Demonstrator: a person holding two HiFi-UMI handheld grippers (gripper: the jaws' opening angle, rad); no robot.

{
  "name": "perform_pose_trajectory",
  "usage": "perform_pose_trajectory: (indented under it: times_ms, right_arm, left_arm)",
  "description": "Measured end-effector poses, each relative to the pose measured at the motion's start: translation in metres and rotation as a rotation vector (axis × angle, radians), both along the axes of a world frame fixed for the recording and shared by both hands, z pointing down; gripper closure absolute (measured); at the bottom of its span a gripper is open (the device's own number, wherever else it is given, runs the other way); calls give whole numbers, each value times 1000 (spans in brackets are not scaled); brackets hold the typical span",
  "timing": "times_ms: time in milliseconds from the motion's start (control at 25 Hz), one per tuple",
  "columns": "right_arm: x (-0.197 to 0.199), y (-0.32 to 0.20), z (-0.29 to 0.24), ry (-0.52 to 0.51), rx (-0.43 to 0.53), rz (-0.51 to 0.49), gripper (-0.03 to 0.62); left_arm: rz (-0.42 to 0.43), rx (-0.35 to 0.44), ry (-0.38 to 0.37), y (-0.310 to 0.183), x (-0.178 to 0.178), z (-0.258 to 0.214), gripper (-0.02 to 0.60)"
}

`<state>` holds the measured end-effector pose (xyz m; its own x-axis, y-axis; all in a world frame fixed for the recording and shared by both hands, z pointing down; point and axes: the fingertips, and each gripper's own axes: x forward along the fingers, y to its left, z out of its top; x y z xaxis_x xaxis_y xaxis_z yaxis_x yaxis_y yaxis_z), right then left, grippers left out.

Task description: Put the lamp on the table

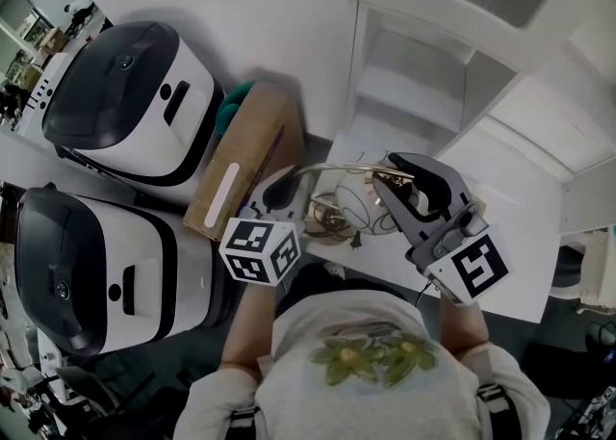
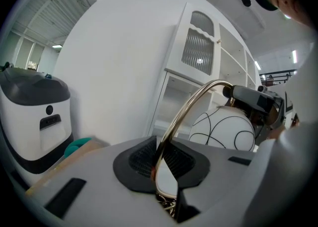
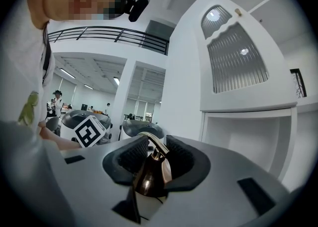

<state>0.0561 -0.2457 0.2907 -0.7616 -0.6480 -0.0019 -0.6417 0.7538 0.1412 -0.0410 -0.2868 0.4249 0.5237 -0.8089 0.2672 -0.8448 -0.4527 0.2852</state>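
Observation:
The lamp has a thin gold arched arm [image 1: 337,168], a white globe shade [image 1: 358,200] with black lines, and a brass cap [image 3: 149,176] on top of the shade. I hold it in the air above the near edge of the white table [image 1: 510,207]. My left gripper [image 1: 281,186] is shut on the lower part of the gold arm [image 2: 181,116], which rises between its pads. My right gripper [image 1: 390,176] is shut on the brass cap, with the pads on both sides of it. The globe [image 2: 223,129] hangs just beyond the left jaws.
A white cabinet [image 1: 433,72] with open shelves stands behind the table. A cardboard box [image 1: 241,164] leans at the left. Two large white-and-black machines [image 1: 125,101] [image 1: 87,265] fill the left side. A person's torso is at the bottom of the head view.

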Motion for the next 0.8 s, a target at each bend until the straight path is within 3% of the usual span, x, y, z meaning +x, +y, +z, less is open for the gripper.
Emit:
perform_pose_trajectory:
  times_ms: [800]
  right_arm:
    - [-7,-28,17,18,-22,-31,465]
  left_arm:
    - [-16,-49,-3,-25,-4,22,526]
